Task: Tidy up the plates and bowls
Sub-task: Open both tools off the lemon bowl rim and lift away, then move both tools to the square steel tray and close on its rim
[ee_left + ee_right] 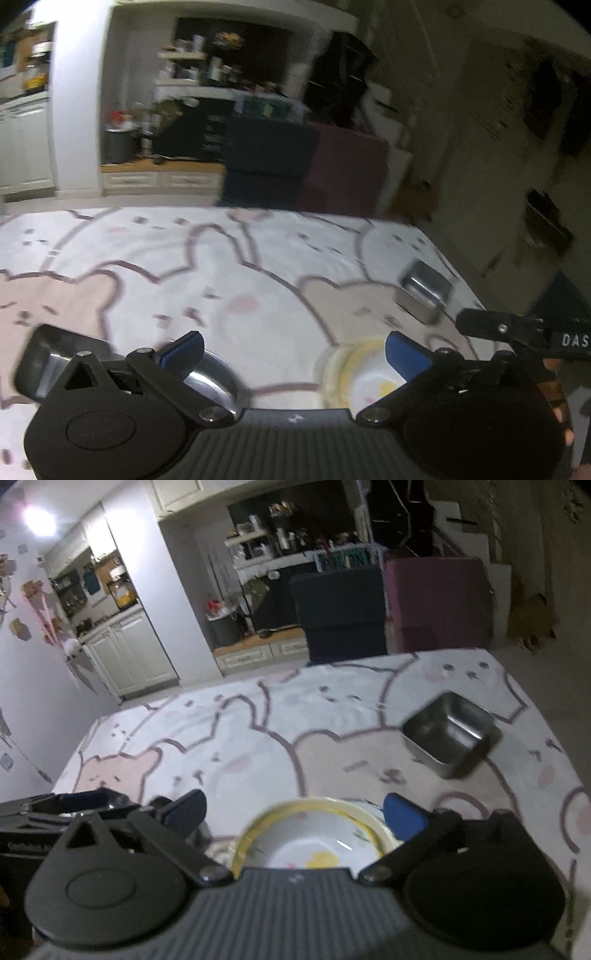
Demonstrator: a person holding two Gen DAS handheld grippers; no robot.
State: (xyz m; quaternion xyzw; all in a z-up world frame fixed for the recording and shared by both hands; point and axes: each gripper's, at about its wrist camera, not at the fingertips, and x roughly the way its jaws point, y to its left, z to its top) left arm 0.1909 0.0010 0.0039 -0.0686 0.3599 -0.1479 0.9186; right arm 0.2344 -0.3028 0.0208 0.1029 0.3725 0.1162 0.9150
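Left tongs: my left tongs (293,352) stood spread wide with nothing between the blue pads, hanging above the desk (258,258) and tilted down toward it.
Right tongs: my right tongs (293,814) were likewise released and empty, blue pads far apart.
Yellow-rimmed bowl: the white ceramic bowl (314,834) with a yellow rim and a yellow print inside sat on the desk directly under my right tongs, centred in the gap between the pads, mouth up. In the left wrist view the same bowl (358,376) lay off toward the right pad, partly hidden by it.
Round steel bowl: a shiny round metal bowl (212,380) showed just under the left pad of my left tongs, mostly covered by the finger.
Dark tray: a dark shiny rectangular dish (48,358) lay at the left edge, beside the round steel bowl; blur kept me from saying whether they touched.
Square steel dish: a square-sided steel container (448,734) stood upright farther out and to the right, well apart from the ceramic bowl.
Nearer hand: I judged the right hand closer to the square dish, which lay ahead and right of it.
Long axis: the dish looked roughly square, corner toward me, so the approach would probably need a turn of the wrist to meet a flat wall.
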